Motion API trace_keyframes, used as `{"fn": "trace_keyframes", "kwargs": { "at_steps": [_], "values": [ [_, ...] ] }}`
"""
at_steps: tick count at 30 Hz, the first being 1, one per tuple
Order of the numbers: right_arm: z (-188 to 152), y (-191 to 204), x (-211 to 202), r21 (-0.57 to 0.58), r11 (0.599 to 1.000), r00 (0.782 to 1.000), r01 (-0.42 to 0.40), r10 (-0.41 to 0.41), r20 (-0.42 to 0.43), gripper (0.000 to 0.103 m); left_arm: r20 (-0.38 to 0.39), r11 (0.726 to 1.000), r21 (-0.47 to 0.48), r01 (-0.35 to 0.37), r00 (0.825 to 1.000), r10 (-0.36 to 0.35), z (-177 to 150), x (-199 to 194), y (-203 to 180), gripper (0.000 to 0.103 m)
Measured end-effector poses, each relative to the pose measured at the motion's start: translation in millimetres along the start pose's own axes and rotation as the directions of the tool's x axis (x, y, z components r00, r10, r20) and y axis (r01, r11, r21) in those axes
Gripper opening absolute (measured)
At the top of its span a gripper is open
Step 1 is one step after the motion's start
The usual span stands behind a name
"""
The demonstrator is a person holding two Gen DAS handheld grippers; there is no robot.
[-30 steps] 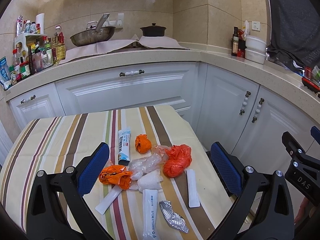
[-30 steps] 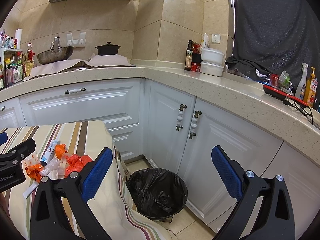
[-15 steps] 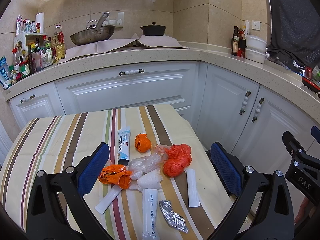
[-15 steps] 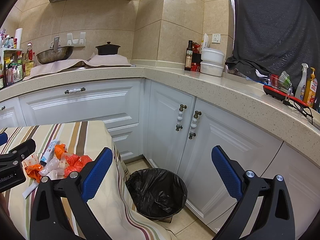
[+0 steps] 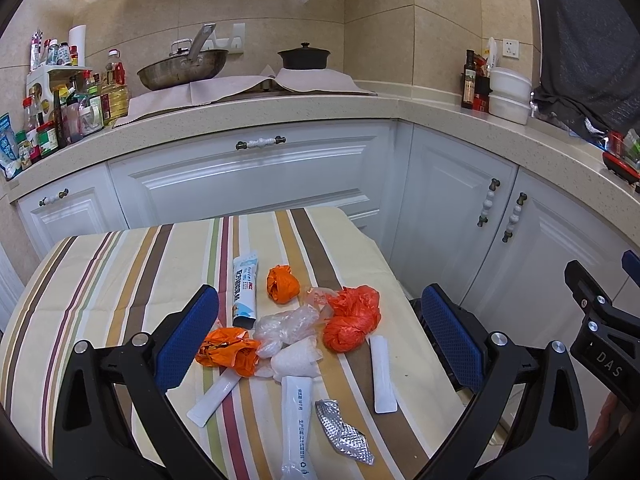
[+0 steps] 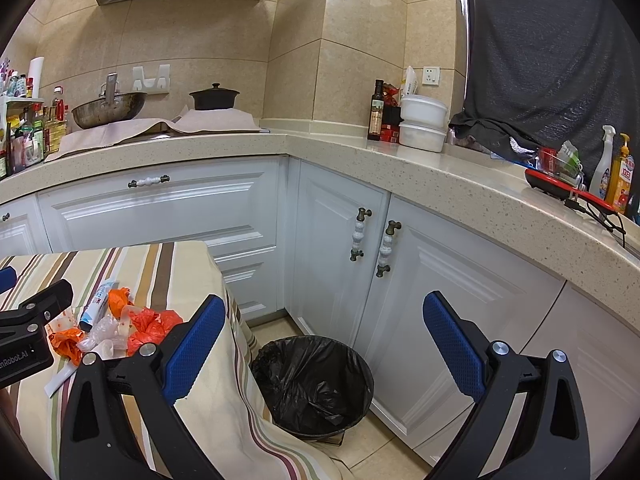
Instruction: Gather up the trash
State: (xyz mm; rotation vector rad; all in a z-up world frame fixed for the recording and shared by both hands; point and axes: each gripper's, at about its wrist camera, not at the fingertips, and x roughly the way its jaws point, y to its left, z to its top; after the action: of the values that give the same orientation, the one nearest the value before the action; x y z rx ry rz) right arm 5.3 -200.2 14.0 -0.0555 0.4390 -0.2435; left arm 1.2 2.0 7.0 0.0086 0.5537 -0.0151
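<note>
Left tool point(image 5: 318, 330): fingers spread wide, holding nothing, poised above the trash heap with no contact visible. Right tool point(image 6: 320, 340): fingers equally wide, empty, hanging over the floor off the tabletop's right edge.

Tabletop point(image 5: 120, 280): striped cloth; left half and far edge bare, giving open room there. Its right edge drops close to the white cabinets point(image 6: 340, 248), leaving a narrow floor gap.

Bin point(image 6: 316, 384): black-lined, on the floor just beside the tabletop's right edge, mouth open. Clear only in the right wrist view; the left tool's right finger hides most of it in the left view.

Trash, clustered toward the near-right part of the tabletop:
- large orange bag point(image 5: 352, 318), nearest the right edge;
- clear crumpled plastic point(image 5: 288, 324), centre, touching its neighbours;
- orange wrapper point(image 5: 226, 350), just beside the left finger;
- small orange ball point(image 5: 282, 284), farthest in;
- tube point(image 5: 244, 288), beside the ball;
- long clear sachet point(image 5: 296, 424), near edge;
- white strip point(image 5: 382, 372), near the right edge;
- second white strip point(image 5: 212, 398);
- foil scrap point(image 5: 342, 430), seen only in the left wrist view.
</note>
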Motion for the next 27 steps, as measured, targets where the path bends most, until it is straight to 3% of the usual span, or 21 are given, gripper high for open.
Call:
{"fn": "trace_keyframes", "kwargs": {
  "at_steps": [27],
  "values": [
    [-0.2, 1.6, 0.4, -0.005, 1.0, 1.0, -0.005, 0.005, 0.001, 0.096, 0.026, 1.0, -0.019, 0.001, 1.0, 0.0, 4.0, -4.8, 4.3, 0.099]
  ]
}}
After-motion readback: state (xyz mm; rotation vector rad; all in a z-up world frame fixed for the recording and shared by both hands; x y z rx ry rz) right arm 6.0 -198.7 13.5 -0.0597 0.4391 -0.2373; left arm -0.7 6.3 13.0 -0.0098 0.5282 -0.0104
